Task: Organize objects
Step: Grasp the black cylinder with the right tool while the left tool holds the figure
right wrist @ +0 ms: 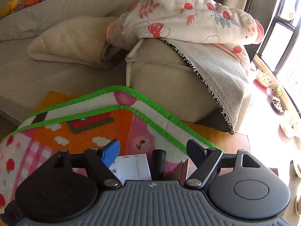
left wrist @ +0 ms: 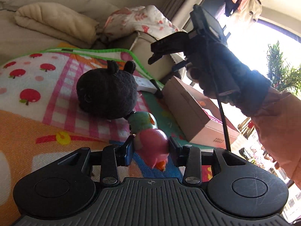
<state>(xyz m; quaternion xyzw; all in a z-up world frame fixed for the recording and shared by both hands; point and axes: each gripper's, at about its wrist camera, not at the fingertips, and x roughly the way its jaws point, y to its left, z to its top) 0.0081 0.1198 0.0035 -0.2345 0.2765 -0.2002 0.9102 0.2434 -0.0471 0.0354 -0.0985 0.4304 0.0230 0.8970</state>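
Left tongs point(left wrist: 151, 149) gripping pink toy point(left wrist: 152, 145), black plush point(left wrist: 106, 96) at 11 o'clock; right tongs point(right wrist: 153, 150) open, empty, above mat point(right wrist: 90, 128)

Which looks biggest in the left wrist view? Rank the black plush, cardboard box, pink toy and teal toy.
1. Cardboard box
2. Black plush, close to the box; it lies nearer, so that order is unsure
3. Pink toy, nearest the camera
4. Teal toy, partly hidden behind the pink toy

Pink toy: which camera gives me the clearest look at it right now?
The left wrist view. There the pink toy sits clamped between the left gripper pads, close and well lit, with a green toy just beyond it. The right wrist view shows nothing of it, only the mat and sofa.
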